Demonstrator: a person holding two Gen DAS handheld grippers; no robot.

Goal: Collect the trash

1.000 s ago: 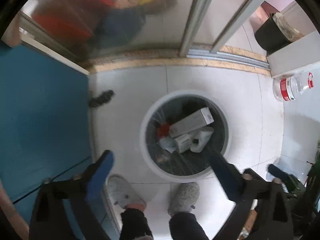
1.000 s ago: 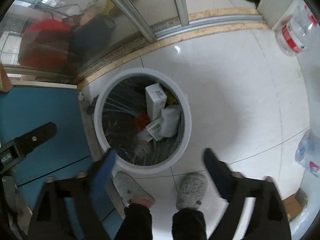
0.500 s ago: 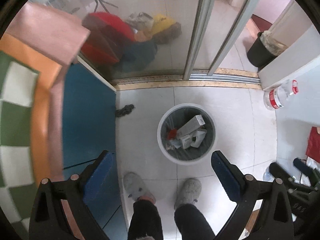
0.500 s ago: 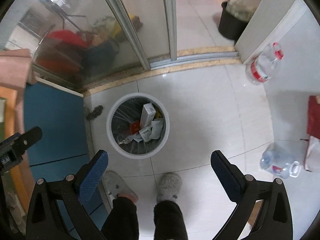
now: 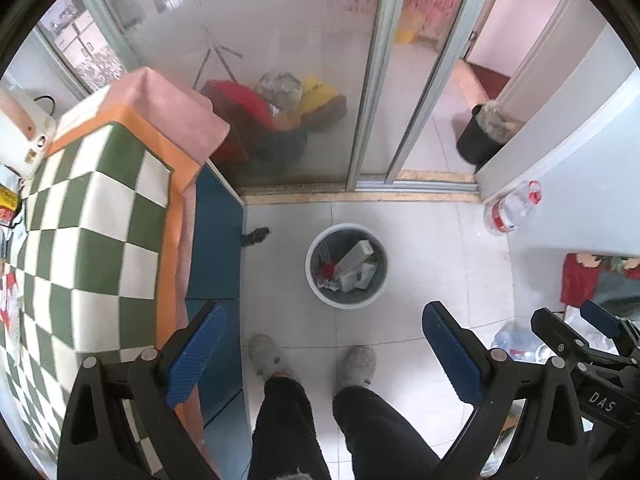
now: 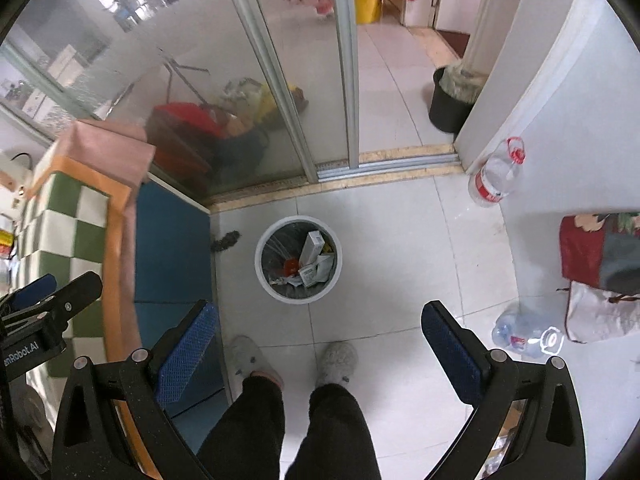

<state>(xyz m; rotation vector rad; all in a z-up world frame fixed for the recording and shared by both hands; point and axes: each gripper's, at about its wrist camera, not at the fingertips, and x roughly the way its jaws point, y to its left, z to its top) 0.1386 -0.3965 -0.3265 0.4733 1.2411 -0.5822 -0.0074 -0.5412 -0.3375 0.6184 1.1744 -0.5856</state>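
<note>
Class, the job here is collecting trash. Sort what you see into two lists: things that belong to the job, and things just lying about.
Belongs to the job:
- bin, holding a carton and scraps
- left gripper and right gripper, jaws open, empty

Just lying about:
- checked cloth
- upright bottle
- fallen bottle
- black pot

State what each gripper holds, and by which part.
Nothing is held. The left gripper and the right gripper are both open and empty, above the floor near the bin.
</note>
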